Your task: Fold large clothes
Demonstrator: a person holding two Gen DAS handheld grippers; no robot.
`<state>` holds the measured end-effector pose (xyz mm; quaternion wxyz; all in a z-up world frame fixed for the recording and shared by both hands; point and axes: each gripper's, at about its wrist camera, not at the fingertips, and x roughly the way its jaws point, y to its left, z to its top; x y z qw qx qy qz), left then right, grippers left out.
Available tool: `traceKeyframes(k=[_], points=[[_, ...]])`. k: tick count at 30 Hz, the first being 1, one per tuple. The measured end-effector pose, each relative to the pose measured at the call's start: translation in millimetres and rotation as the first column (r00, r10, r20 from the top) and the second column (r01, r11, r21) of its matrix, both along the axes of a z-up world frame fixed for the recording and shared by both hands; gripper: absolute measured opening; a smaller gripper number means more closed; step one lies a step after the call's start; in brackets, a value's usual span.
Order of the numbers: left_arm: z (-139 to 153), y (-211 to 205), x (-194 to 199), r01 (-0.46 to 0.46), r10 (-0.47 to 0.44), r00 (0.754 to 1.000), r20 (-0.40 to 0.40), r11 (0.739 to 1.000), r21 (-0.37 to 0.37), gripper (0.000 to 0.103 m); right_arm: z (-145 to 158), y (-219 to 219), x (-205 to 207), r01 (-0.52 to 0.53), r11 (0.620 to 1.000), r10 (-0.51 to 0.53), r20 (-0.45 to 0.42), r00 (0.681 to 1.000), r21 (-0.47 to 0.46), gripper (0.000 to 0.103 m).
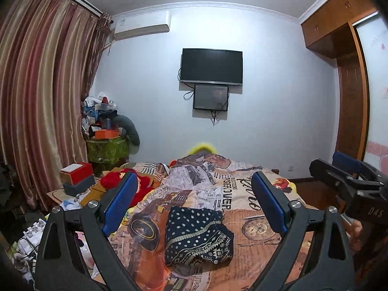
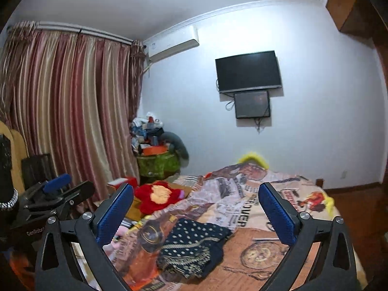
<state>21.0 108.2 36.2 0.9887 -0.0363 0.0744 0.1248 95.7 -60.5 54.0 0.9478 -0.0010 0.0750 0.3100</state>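
While both my claws, left gripper [image 1: 194,208] and right gripper [image 2: 195,214], stand apart and empty, I judge the folded dark dotted garment [image 1: 196,237] on the bedspread [image 1: 254,218] needs only squaring.

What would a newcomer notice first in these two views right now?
Probably the dark dotted garment, lying folded in a bundle on the printed bedspread, framed between the wide-open blue pads of the left gripper; the right gripper is equally open and empty. Next, the black TV on the far wall and the red plush toy at the bed's left edge.
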Motion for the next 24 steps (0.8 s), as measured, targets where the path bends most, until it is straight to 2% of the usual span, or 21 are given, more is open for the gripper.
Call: traceKeyframes(k=[3,24], points=[[-4.1,-0.9,-0.6,0.011,-0.011,1.000,-0.013,1.000,-0.009,0.096,-3.9,0.1,-8.2,0.016,1.000,-0.015,0.009,1.000,-0.025,0.103],[-8.7,0.4,-0.4,0.027,-0.027,0.999,-0.020,0.999,-0.017,0.097,-16.4,-8.6,-1.4,0.039,0.999,-0.039,-0.072,0.997,-0.011,0.103]])
